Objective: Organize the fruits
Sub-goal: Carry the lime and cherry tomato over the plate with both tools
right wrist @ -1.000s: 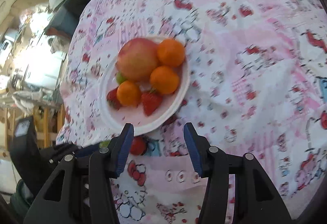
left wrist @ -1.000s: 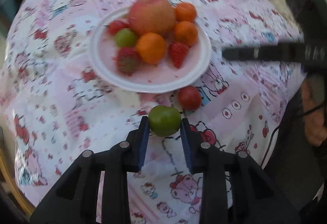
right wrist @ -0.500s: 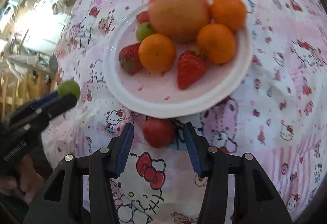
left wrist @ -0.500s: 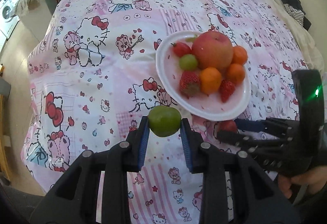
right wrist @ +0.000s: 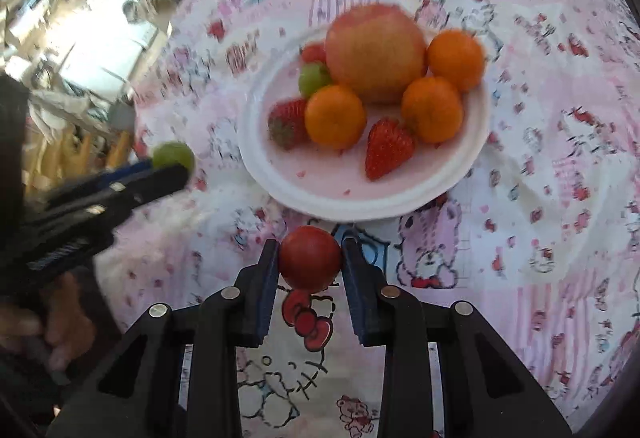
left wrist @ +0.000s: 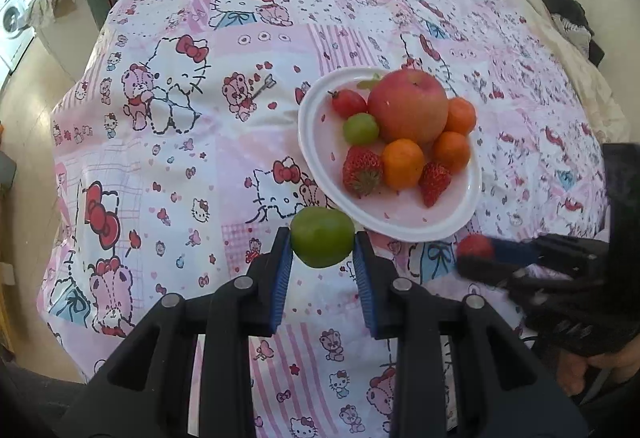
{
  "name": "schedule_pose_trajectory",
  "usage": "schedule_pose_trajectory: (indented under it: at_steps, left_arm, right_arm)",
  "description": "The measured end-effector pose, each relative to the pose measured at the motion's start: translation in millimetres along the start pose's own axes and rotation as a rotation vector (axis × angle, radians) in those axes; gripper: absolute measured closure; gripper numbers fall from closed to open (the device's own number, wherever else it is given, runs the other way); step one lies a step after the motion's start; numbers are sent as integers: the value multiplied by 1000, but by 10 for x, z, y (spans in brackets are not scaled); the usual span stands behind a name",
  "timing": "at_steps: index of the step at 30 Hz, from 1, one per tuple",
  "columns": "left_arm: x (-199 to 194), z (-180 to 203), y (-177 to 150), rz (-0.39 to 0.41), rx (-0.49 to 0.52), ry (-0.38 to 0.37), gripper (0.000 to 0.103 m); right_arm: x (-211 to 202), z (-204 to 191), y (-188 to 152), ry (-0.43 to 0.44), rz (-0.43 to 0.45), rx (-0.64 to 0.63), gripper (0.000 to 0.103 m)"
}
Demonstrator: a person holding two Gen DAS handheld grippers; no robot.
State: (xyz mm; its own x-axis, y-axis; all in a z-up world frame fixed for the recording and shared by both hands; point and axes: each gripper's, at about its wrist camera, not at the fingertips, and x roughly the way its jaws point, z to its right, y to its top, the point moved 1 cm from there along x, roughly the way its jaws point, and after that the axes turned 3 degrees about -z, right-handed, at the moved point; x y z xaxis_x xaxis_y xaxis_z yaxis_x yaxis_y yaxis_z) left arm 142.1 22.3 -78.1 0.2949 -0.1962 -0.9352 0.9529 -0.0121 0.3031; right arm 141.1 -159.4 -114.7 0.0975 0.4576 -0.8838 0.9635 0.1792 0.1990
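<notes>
Eight fruits on plate (left wrist: 316, 126) | left tongs (left wrist: 322, 262) grip lime (left wrist: 322, 237) | right tongs (right wrist: 309, 270) grip tomato (right wrist: 310, 257)

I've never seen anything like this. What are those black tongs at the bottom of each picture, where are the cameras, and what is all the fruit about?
There is no robot here. A person holds a two-fingered grabbing tool in each hand, and each tool carries a wide-angle camera looking forward along its jaws, so each picture shows its own tool at the bottom.

In the left tool's picture, the left gripper is shut on a green fruit. In the right tool's picture, the right gripper is shut on a small red fruit. Each tool also shows at the edge of the other's picture.

On the pink cartoon tablecloth sits a white plate. It holds an apple, three oranges, two strawberries, a small green fruit and a small red one. The job is gathering fruit, so the two held pieces probably go there next.
</notes>
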Motion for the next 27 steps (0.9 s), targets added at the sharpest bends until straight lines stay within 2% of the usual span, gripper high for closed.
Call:
schedule_pose_trajectory:
  at_steps: [3, 9, 16, 24, 27]
  left_arm:
    - [-14, -23, 82, 9, -19, -7, 76]
    - [18, 84, 390, 35, 9, 2, 76]
    - [289, 186, 708, 23, 46, 28, 76]
    - [550, 178, 796, 12, 53, 4, 76]
    - [637, 213, 803, 3, 75, 34, 76]
  right_arm:
    - [-250, 91, 124, 22, 65, 28, 70]
    - [-385, 206, 478, -9, 109, 37, 70]
    - [-134, 304, 755, -41, 96, 43, 70]
    - [80, 254, 749, -108, 77, -11, 70]
    - [114, 248, 755, -120, 75, -21, 70]
